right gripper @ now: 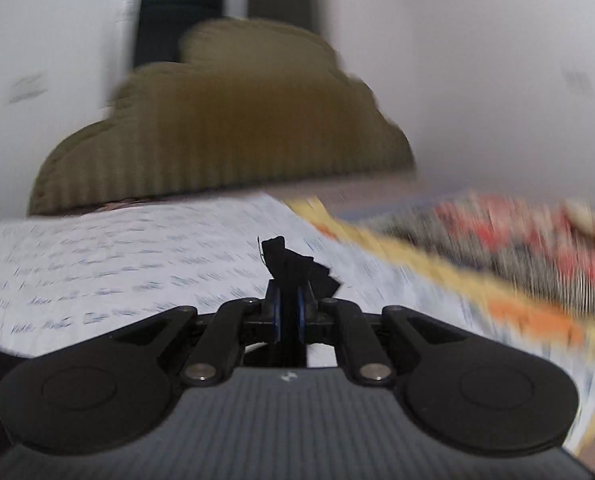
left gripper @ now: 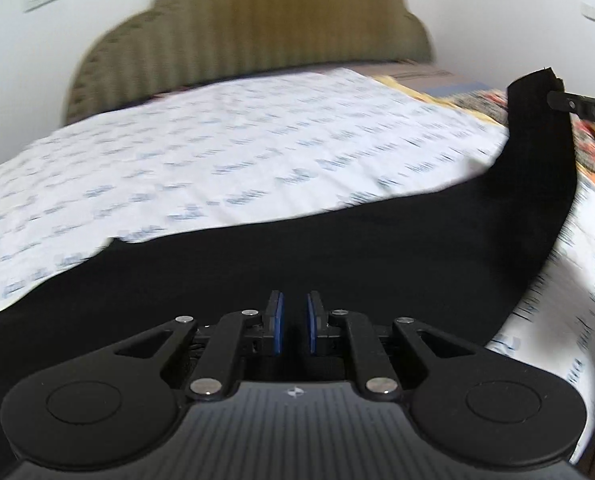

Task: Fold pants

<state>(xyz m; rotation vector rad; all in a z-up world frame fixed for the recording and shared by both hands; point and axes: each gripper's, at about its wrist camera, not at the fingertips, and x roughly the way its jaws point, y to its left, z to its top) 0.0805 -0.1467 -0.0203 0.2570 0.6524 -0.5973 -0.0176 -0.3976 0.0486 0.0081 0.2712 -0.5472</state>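
Observation:
The black pants [left gripper: 337, 256] lie across a white sheet with blue print [left gripper: 217, 160] on the bed. In the left wrist view my left gripper [left gripper: 294, 326] sits low over the pants; its blue pads stand a little apart and nothing shows clearly between them. One end of the pants rises at the right, held up by my right gripper [left gripper: 557, 98]. In the right wrist view my right gripper [right gripper: 288, 314] is shut on a bunched black corner of the pants [right gripper: 293, 268], lifted above the sheet [right gripper: 117, 264].
An olive ribbed cushion [left gripper: 257, 24] stands at the head of the bed against a white wall. A colourful patterned blanket [right gripper: 517, 248] with a yellow edge lies at the right of the sheet. Both views are motion-blurred.

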